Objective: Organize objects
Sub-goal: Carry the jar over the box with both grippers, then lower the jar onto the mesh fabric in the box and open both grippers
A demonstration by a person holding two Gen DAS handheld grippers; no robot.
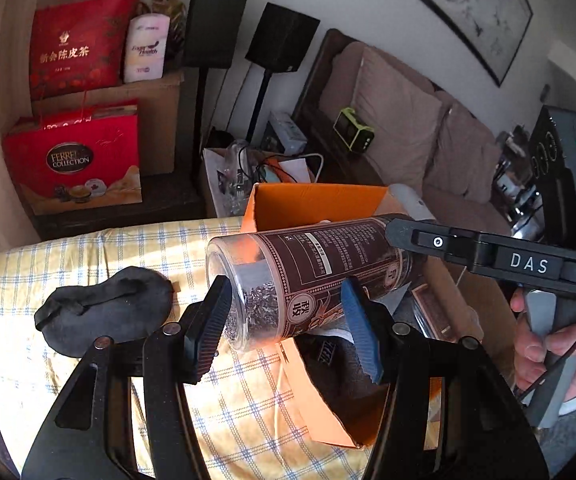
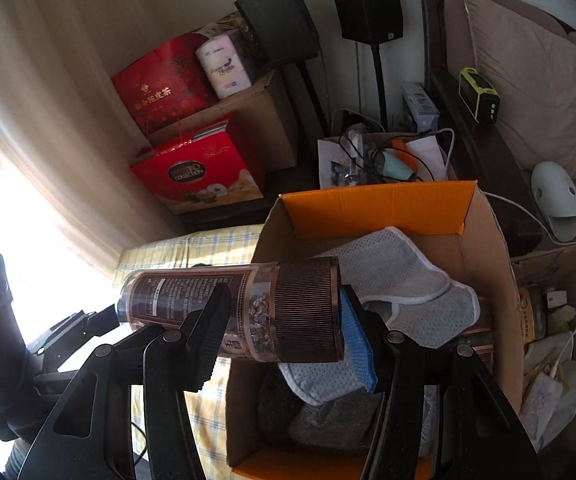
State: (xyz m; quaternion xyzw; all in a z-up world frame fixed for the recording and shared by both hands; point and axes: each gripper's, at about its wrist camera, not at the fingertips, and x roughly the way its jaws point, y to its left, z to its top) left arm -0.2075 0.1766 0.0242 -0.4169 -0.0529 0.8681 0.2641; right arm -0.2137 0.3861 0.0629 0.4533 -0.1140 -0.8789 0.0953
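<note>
Both the left gripper and right gripper clamp the tea jar level above the near edge of the cardboard box; keep both ends even, lowering it onto the cloths.

The tea jar is clear plastic with a dark brown label bearing pale print and a ribbed brown lid. The cardboard box is bright orange inside and plain brown outside; a pale grey mesh cloth edged in white lies in it. The bedcover is cream with a blue and yellow check. The eye mask is black. Two gift bags are red with gold lettering. The sofa cushions are dusty pinkish brown.
</note>
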